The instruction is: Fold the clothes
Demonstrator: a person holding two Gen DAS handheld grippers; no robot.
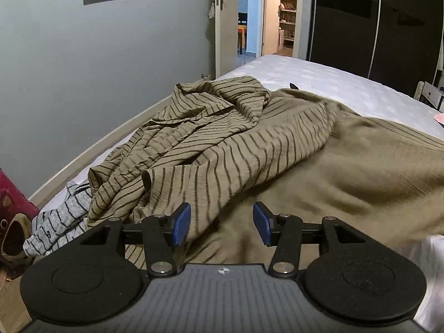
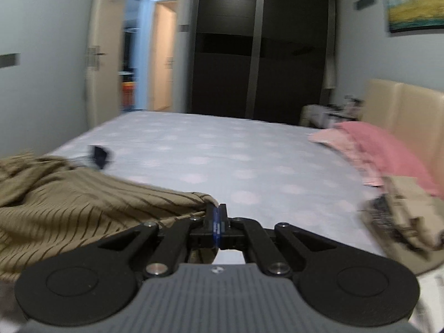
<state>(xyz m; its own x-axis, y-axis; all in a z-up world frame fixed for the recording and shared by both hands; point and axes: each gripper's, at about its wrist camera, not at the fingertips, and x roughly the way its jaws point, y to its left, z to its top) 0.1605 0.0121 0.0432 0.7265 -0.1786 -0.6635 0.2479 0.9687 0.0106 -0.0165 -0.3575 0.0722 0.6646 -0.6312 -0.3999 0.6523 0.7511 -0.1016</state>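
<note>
1. Far left, a grey striped garment (image 1: 59,222) lies bunched at the edge of the bed (image 1: 319,77), next to a magenta cushion (image 1: 14,197); it appears untouched.

2. Centre left, the olive striped garment (image 1: 222,149) sprawls across the bed, its upper part heaped in loose folds and a broad panel spread toward the camera.

3. The left gripper (image 1: 222,223) hangs just above the spread cloth with its jaws wide apart and nothing between the blue pads (image 1: 181,223).

4. In the right wrist view, the right gripper (image 2: 217,216) has its jaws pressed together on a corner of the same olive striped garment (image 2: 83,202), the hem stretched taut toward it over the dotted sheet.

5. Far right, a stack of folded clothes (image 2: 408,208) sits near the beige headboard (image 2: 402,105), pink pieces (image 2: 369,144) beside it.

6. The step in hand looks like spreading the olive piece flat before its first fold, so the task seems early for this garment.

7. The next move likely calls for the left jaws to drop and close on a near edge or opposite corner, so both grippers can pull the fabric flat; the heaped section may drag and bunch if lifted unevenly.
</note>
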